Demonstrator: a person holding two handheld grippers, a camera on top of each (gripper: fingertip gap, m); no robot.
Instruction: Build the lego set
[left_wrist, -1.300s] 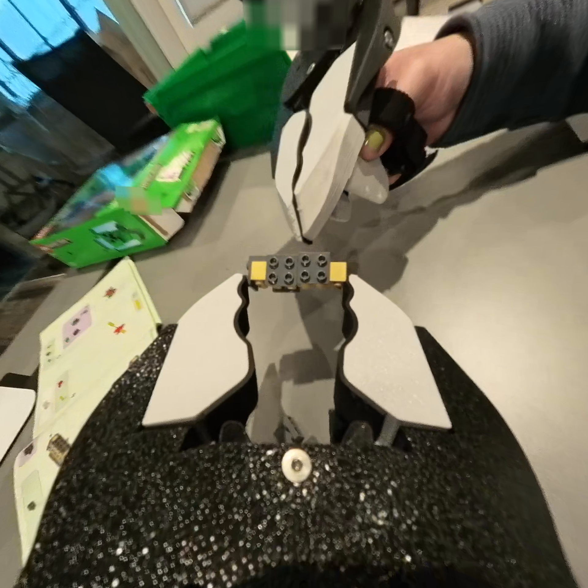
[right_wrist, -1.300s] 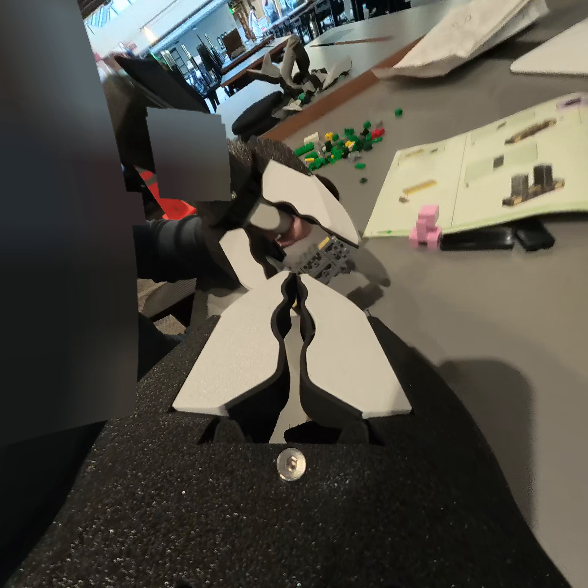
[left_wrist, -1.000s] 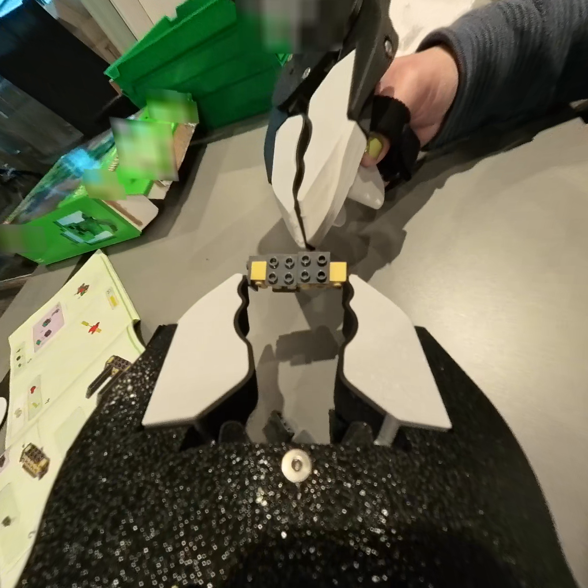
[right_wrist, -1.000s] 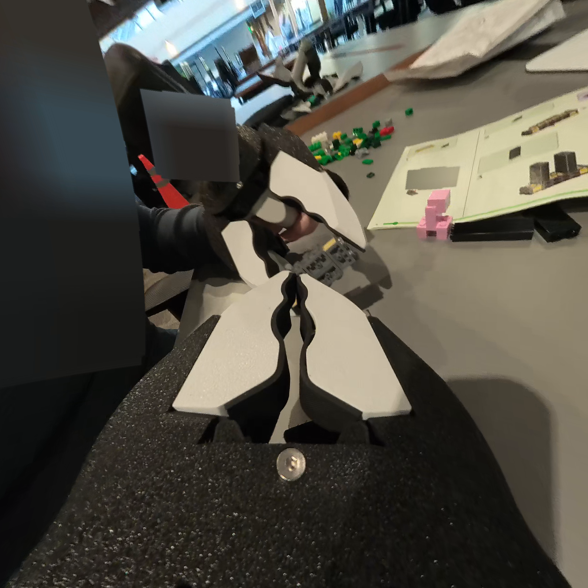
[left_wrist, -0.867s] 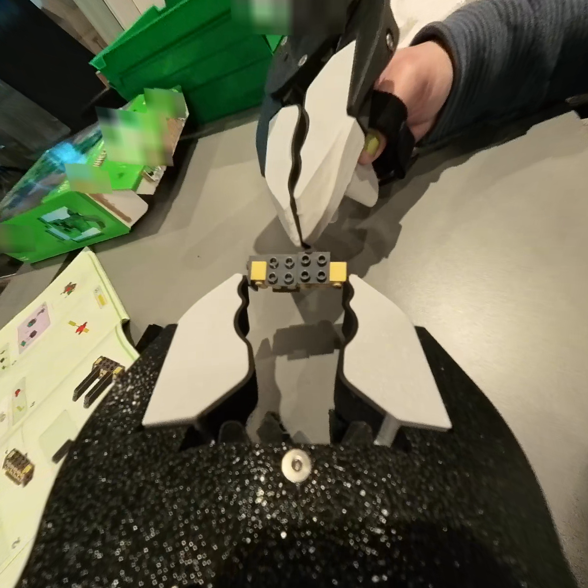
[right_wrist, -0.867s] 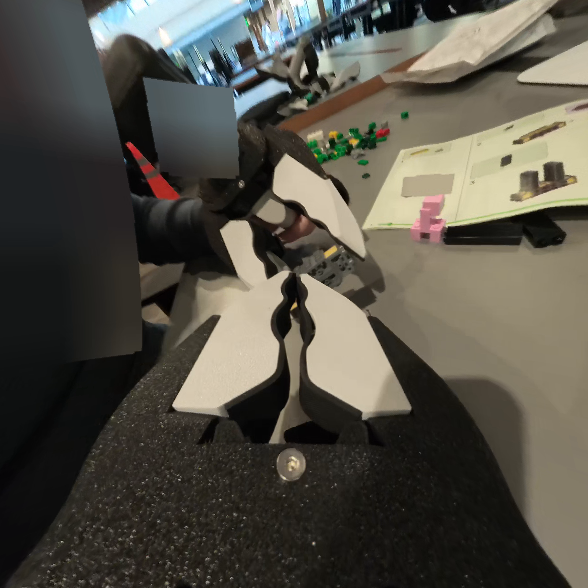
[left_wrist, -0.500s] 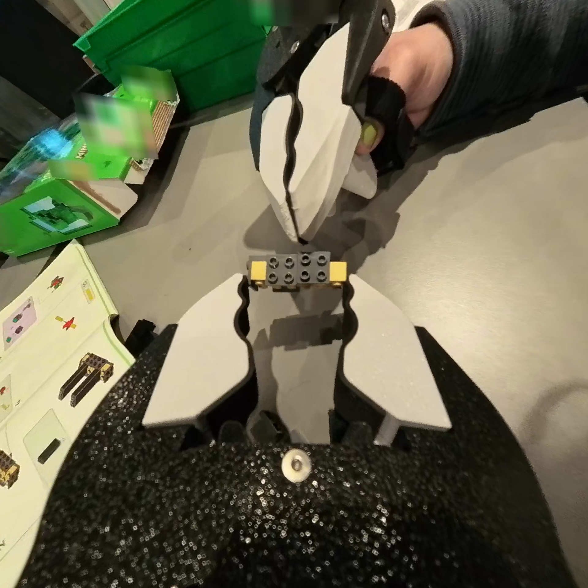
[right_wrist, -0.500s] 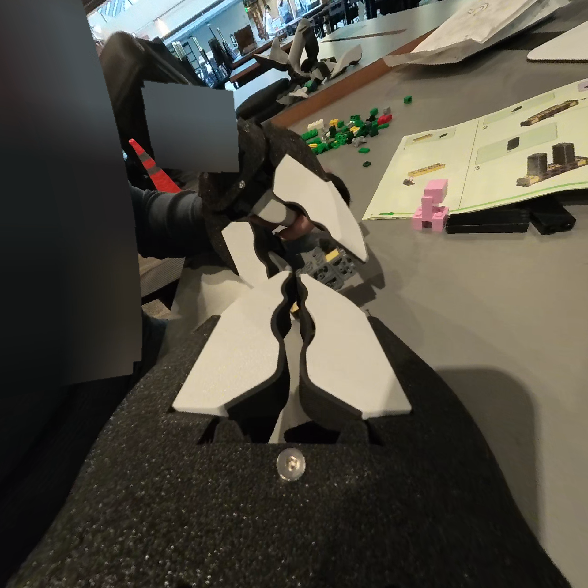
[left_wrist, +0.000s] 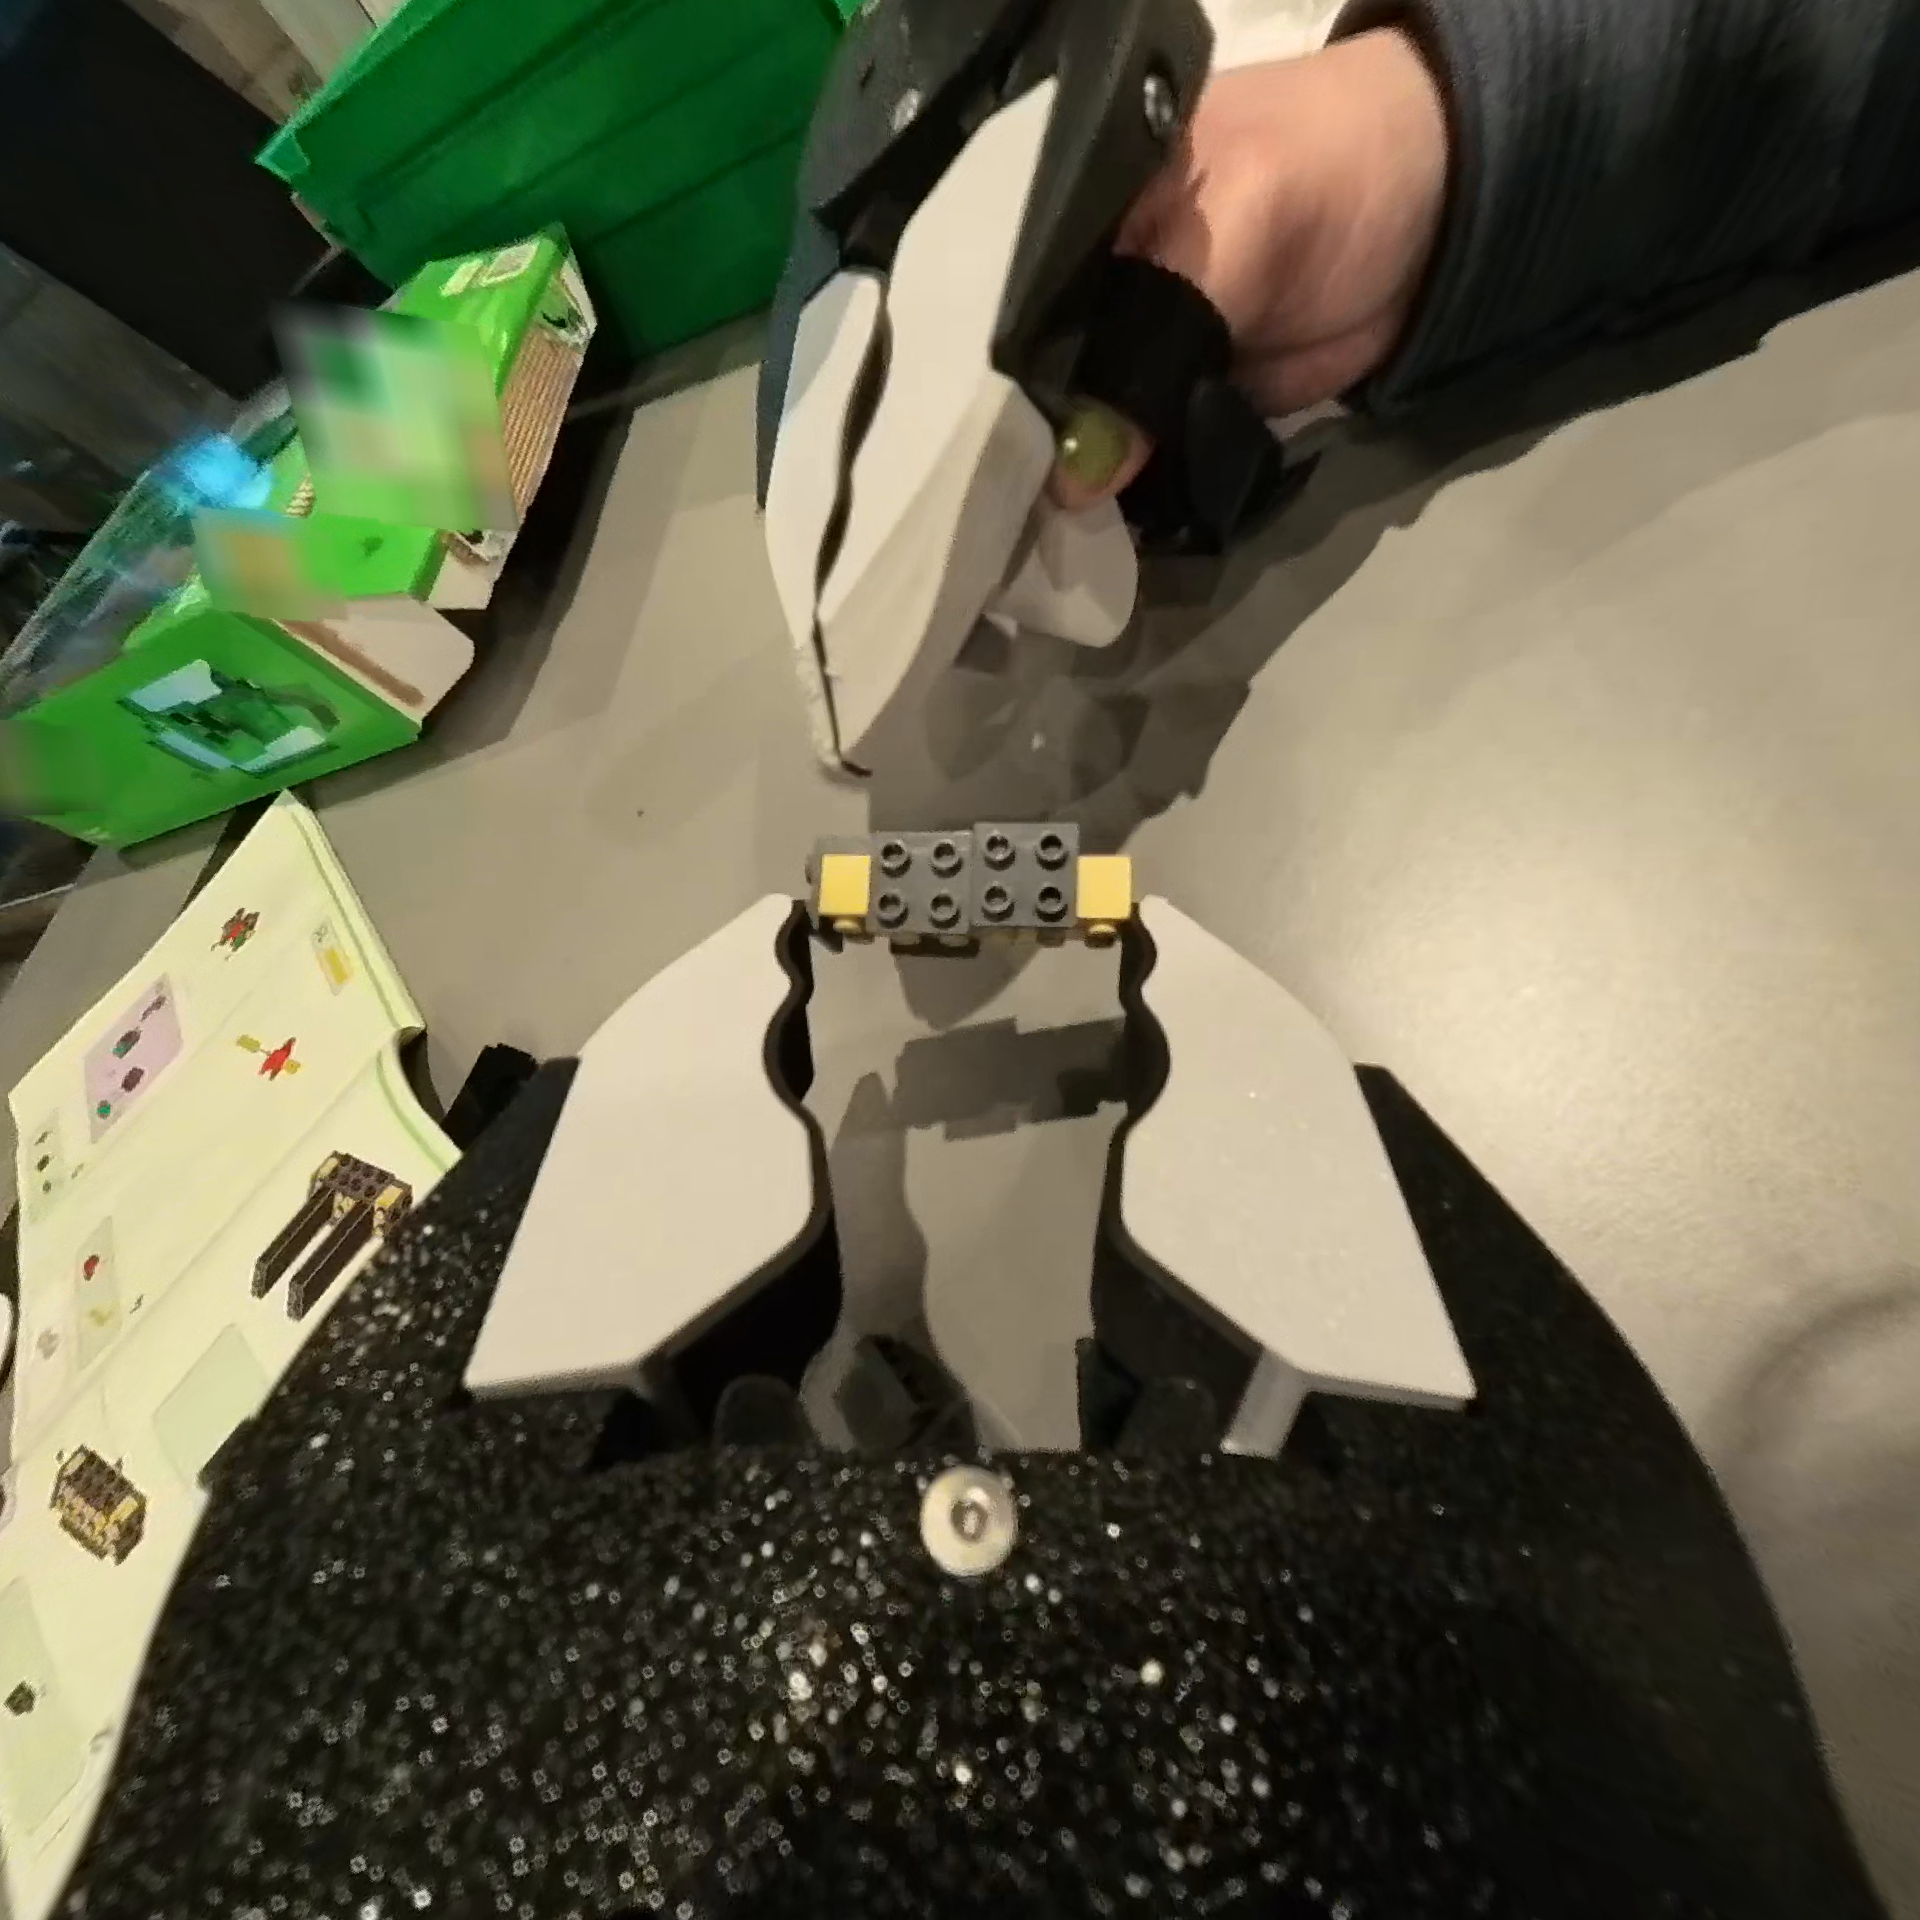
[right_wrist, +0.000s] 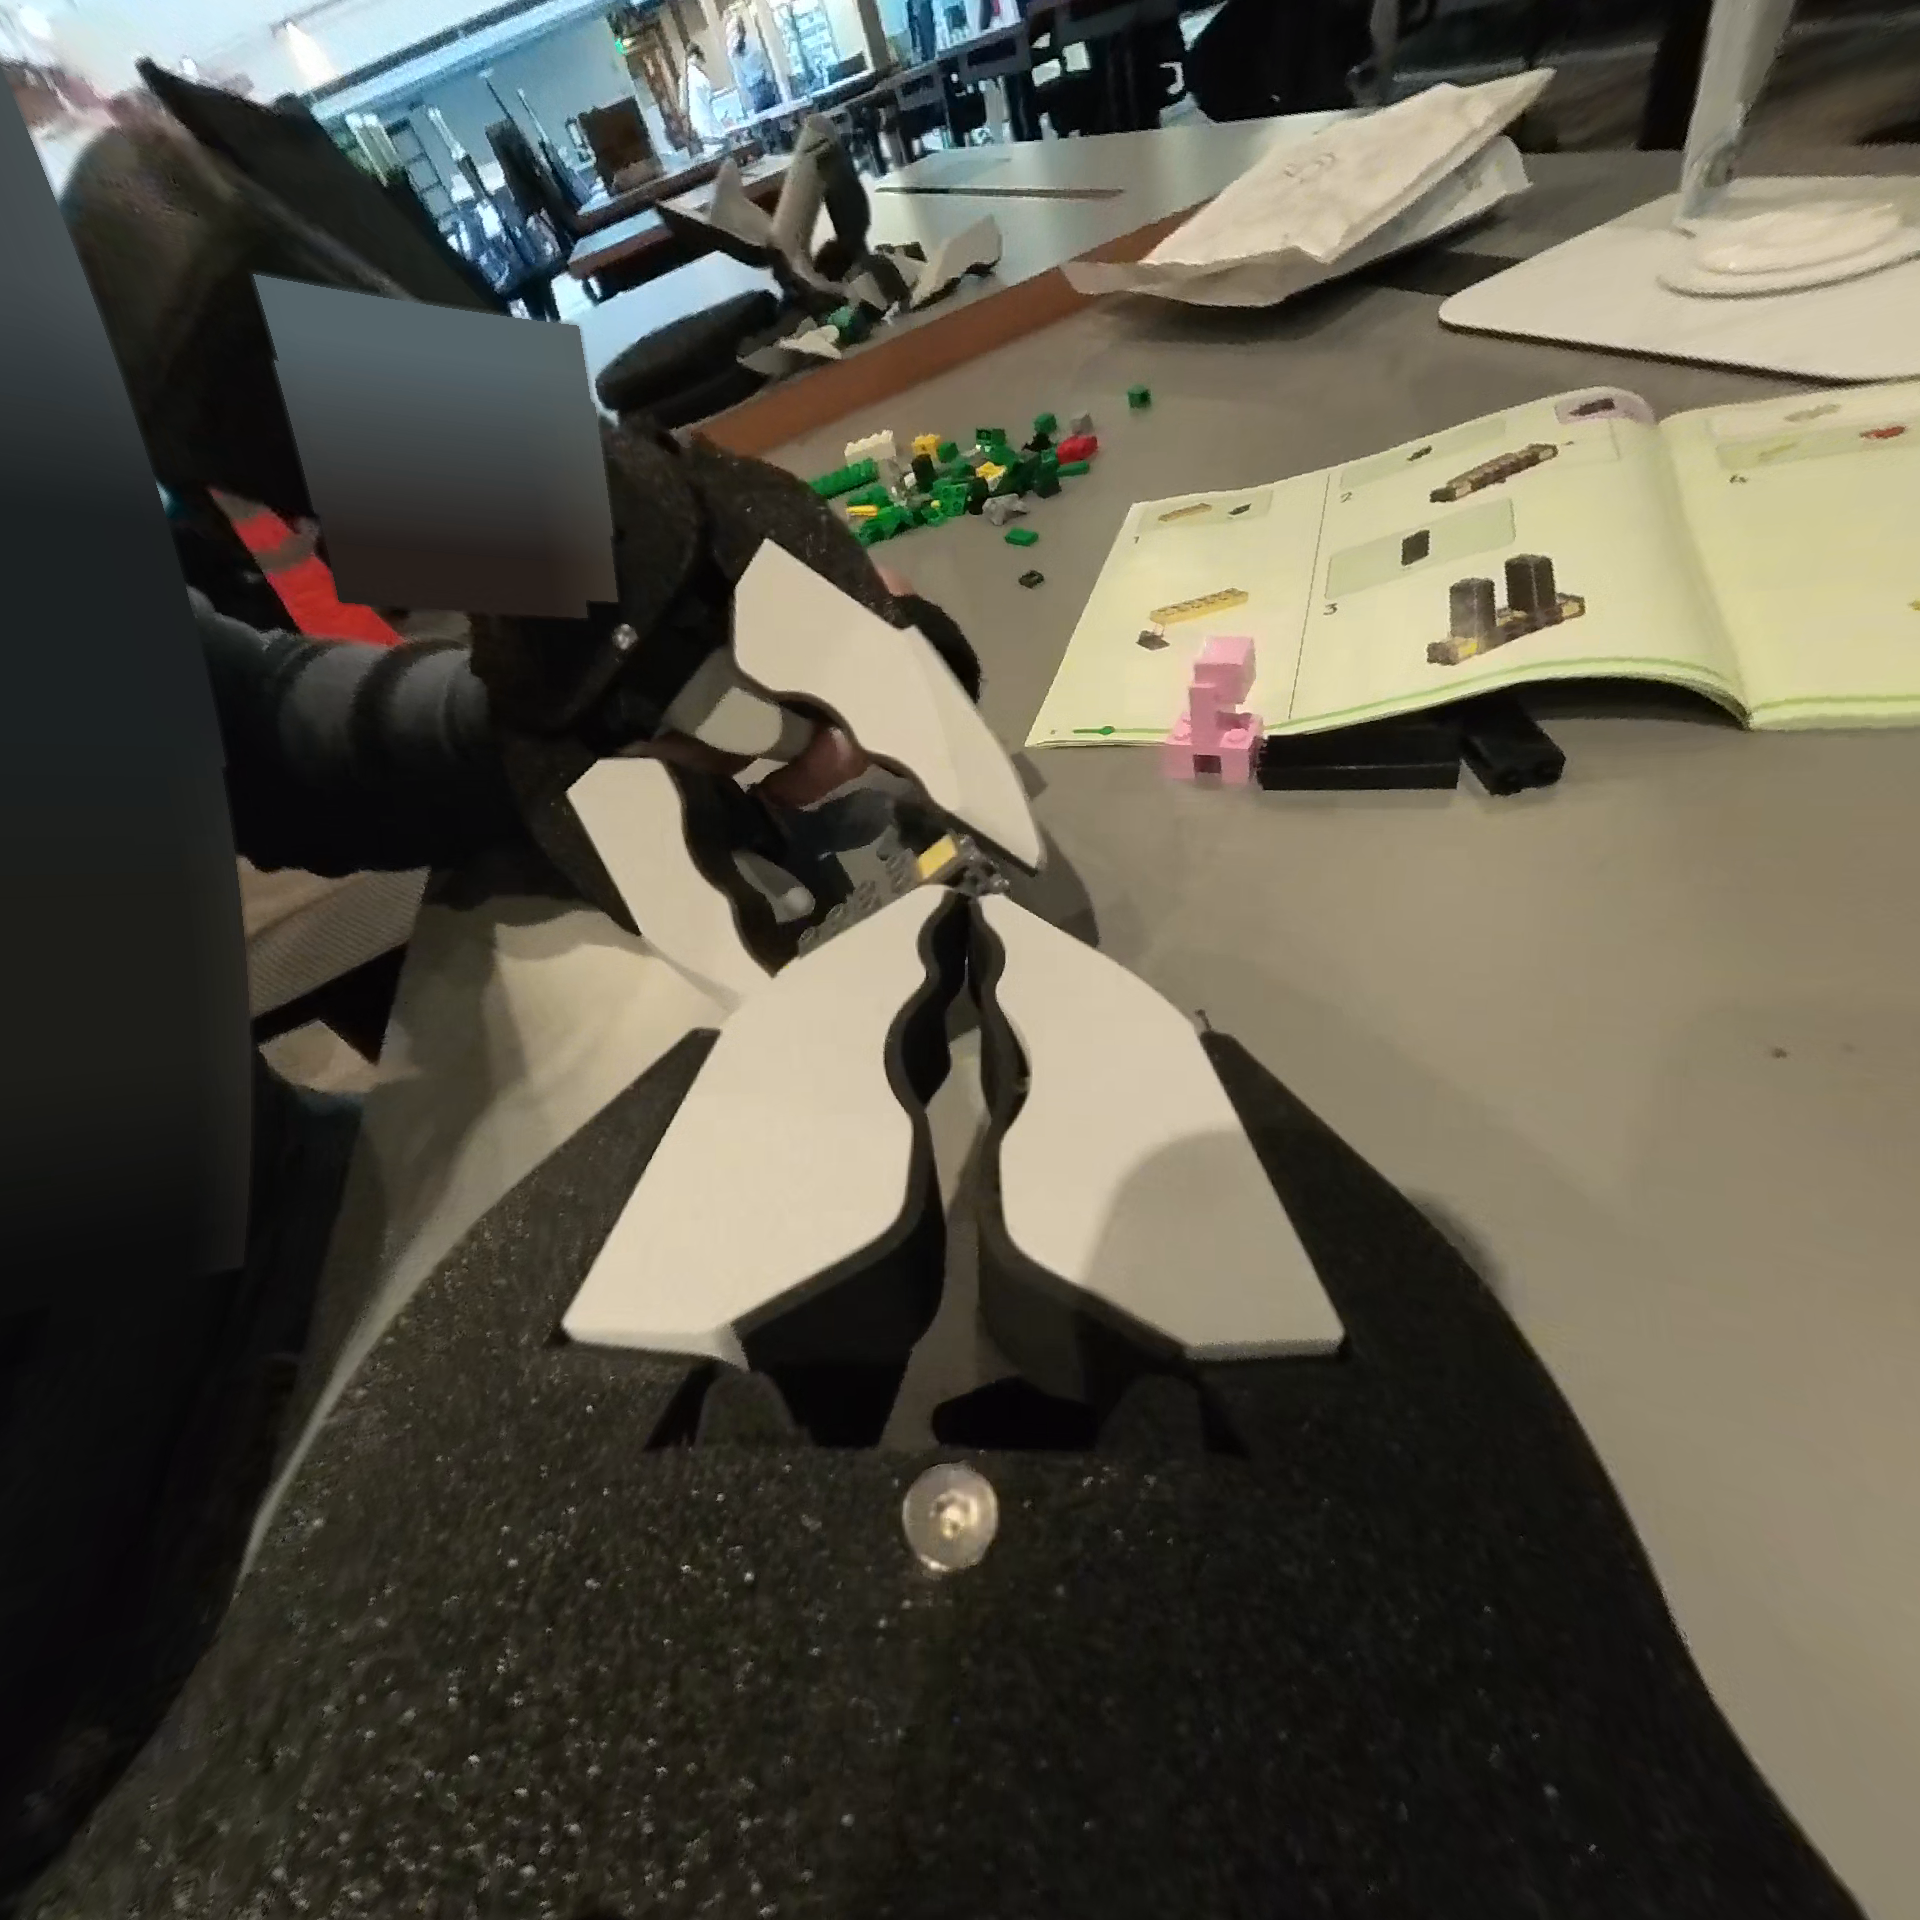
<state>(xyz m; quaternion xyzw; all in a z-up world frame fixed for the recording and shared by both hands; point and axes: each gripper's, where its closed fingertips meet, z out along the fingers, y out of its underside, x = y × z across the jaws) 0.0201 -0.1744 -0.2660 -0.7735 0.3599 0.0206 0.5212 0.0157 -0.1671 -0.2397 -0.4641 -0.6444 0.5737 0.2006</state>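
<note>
Lego assembly (left_wrist: 975, 881) between left tool (left_wrist: 971, 914) fingertips.

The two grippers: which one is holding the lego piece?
The left gripper holds it: the grey-and-yellow lego piece is pinched between its fingertips. The right gripper is shut on nothing, its tips just above the piece.

Matt grey table (left_wrist: 1558, 831); glossy paper booklet (right_wrist: 1558, 582). Plastic bricks (right_wrist: 966, 478), shiny. Gripper body (left_wrist: 727, 1662) rough black speckled foam.
</note>
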